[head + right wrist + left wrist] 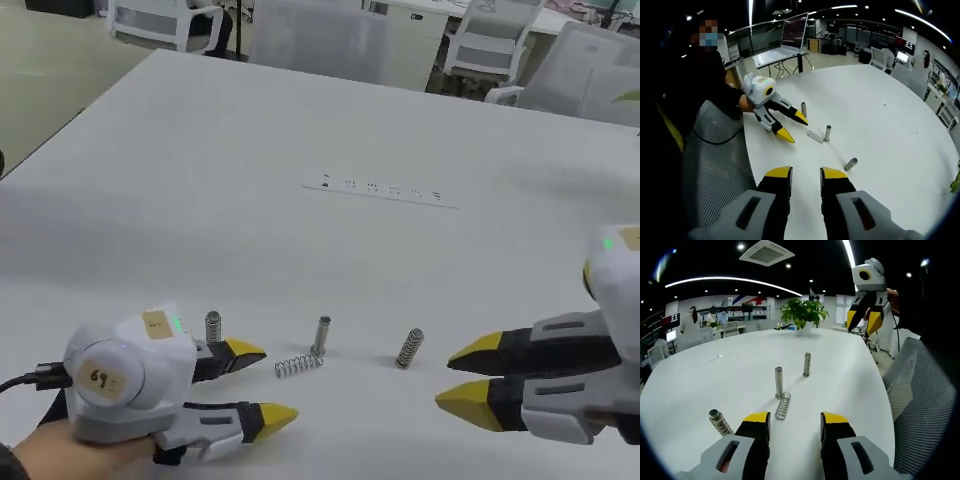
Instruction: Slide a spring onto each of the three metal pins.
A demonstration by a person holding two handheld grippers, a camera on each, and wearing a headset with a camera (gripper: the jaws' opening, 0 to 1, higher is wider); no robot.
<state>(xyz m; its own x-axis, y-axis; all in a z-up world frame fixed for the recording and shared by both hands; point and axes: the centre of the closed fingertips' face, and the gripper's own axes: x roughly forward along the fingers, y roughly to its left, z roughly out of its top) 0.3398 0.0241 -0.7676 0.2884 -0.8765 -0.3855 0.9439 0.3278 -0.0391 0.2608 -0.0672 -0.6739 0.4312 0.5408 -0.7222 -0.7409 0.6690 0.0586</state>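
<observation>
Presently two of three pins (321, 335) carry springs (409, 348).

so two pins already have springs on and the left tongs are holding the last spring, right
Not quite. The two outer pins do have springs on, but the left tongs are open and hold nothing. The last spring lies on the table beside the foot of the bare middle pin, as the head view shows.

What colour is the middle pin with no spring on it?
The middle pin is plain silver-grey metal, clearest in the left gripper view.
</observation>
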